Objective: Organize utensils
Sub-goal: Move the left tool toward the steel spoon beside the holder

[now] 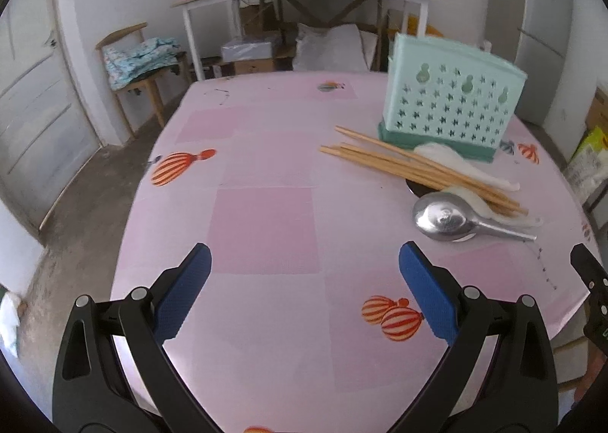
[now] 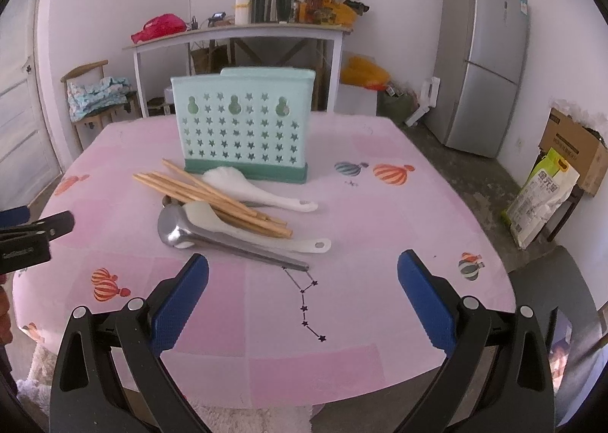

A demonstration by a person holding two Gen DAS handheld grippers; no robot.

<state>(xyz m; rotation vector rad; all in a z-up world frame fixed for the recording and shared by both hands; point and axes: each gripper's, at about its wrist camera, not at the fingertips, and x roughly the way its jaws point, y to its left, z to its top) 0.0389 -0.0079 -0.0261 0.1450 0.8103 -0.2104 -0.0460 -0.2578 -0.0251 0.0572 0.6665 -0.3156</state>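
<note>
Lying heaped on the pink tablecloth (image 2: 380,212) before the green holder (image 2: 243,121): chopsticks (image 2: 212,197), light, stiff, likely rolling; steel spoon (image 2: 228,241), probably slick, best pinched mid-handle; white spoons (image 2: 262,195); left gripper (image 1: 304,269) and right gripper (image 2: 303,273) hovering spread, empty.

No legible text anywhere

We hold two alike tools. Our left gripper (image 1: 305,258) and our right gripper (image 2: 303,265) each have two blue ribbed pads (image 2: 178,302) on black plastic arms, and round silver screws (image 1: 138,293) sit at the joints.
</note>
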